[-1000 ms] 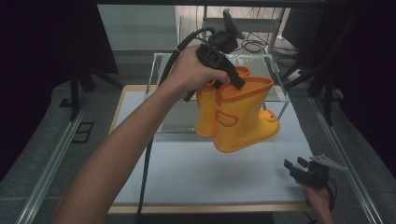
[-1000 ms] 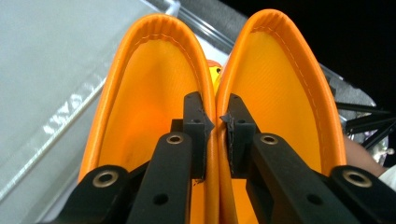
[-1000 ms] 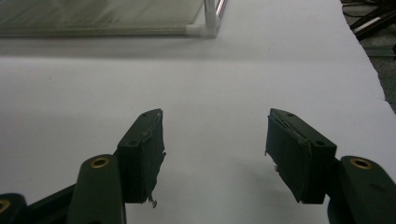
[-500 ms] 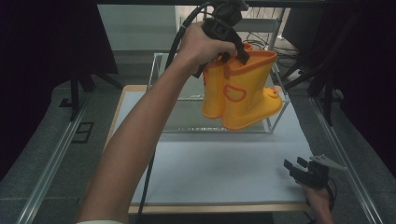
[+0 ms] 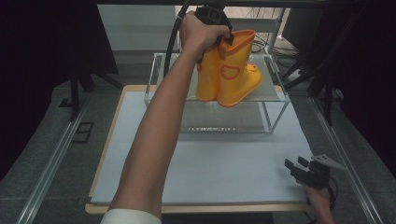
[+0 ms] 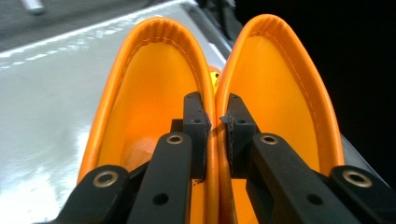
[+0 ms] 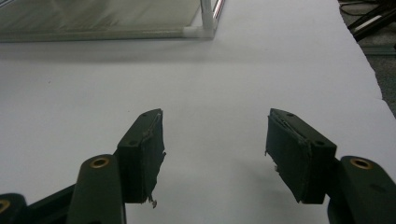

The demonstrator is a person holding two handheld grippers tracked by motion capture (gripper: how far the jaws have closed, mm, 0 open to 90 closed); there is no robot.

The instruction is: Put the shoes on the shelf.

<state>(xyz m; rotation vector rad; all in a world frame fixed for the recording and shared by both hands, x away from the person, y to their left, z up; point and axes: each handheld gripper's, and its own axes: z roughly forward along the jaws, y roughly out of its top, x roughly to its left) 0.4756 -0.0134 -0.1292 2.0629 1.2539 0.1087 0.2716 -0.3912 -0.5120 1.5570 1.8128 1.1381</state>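
A pair of orange rubber boots (image 5: 231, 74) hangs over the top shelf of a clear rack (image 5: 275, 95) at the back of the table. My left gripper (image 5: 215, 18) is shut on the two touching boot rims, one jaw inside each boot (image 6: 154, 93). In the left gripper view, the left gripper (image 6: 215, 123) pinches both rims together. My right gripper (image 5: 299, 167) rests low at the table's front right corner, open, with nothing between its fingers. The right gripper (image 7: 215, 149) hovers over the bare white mat (image 7: 196, 84).
The rack's corner post (image 7: 208, 18) stands ahead of the right gripper. A white mat (image 5: 205, 163) covers the wooden table. Dark stands and cables (image 5: 322, 60) crowd the back right. Metal rails (image 5: 51, 158) run along the table's left side.
The left gripper has lifted the boots higher and carried them farther back over the rack's top shelf. The right gripper has stayed in place.
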